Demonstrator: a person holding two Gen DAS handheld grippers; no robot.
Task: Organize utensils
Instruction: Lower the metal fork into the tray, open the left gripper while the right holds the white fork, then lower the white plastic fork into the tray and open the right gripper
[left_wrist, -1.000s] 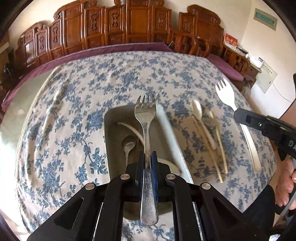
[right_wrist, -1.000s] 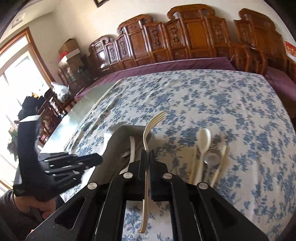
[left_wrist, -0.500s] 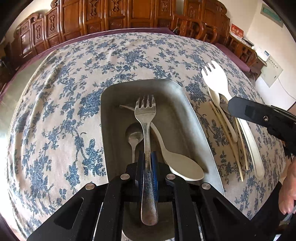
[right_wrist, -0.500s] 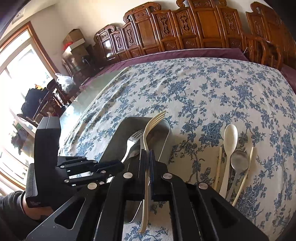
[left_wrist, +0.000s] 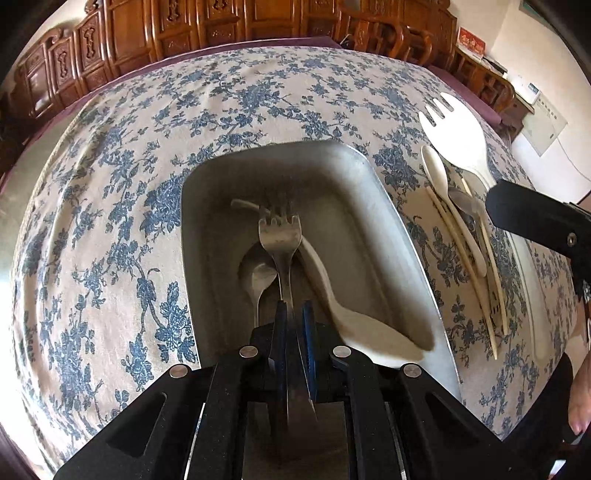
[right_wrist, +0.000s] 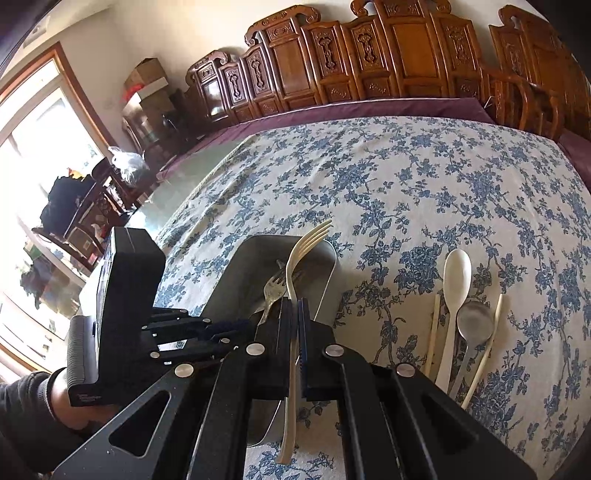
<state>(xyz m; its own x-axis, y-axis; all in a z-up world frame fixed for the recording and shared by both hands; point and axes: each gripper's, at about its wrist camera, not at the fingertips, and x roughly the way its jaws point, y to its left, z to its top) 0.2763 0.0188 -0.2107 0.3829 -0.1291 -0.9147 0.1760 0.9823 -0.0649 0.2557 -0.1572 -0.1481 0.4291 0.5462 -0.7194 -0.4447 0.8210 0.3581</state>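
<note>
My left gripper (left_wrist: 293, 317) is shut on the handle of a metal fork (left_wrist: 279, 230). The fork's tines reach down inside a grey metal tray (left_wrist: 332, 173), close above its floor. In the tray lie a white spoon (left_wrist: 354, 332) and a metal spoon (left_wrist: 258, 277). My right gripper (right_wrist: 293, 314) is shut on a cream plastic fork (right_wrist: 303, 251), held over the tray's (right_wrist: 251, 266) right rim. From that side I see the left gripper (right_wrist: 240, 326) and the metal fork (right_wrist: 275, 288). The right gripper (left_wrist: 496, 201) and cream fork (left_wrist: 458, 136) show at the right in the left wrist view.
On the blue-flowered cloth right of the tray lie a white spoon (right_wrist: 456, 273), a metal spoon (right_wrist: 474, 321) and pale chopsticks (right_wrist: 487, 343), side by side. Carved wooden chairs (right_wrist: 369, 66) line the table's far edge. A person's hand (right_wrist: 62, 398) holds the left gripper.
My left gripper has sunk and tipped downward, bringing the metal fork from above the tray into it. The right gripper has shifted with the cream fork towards the tray, then stayed still.
</note>
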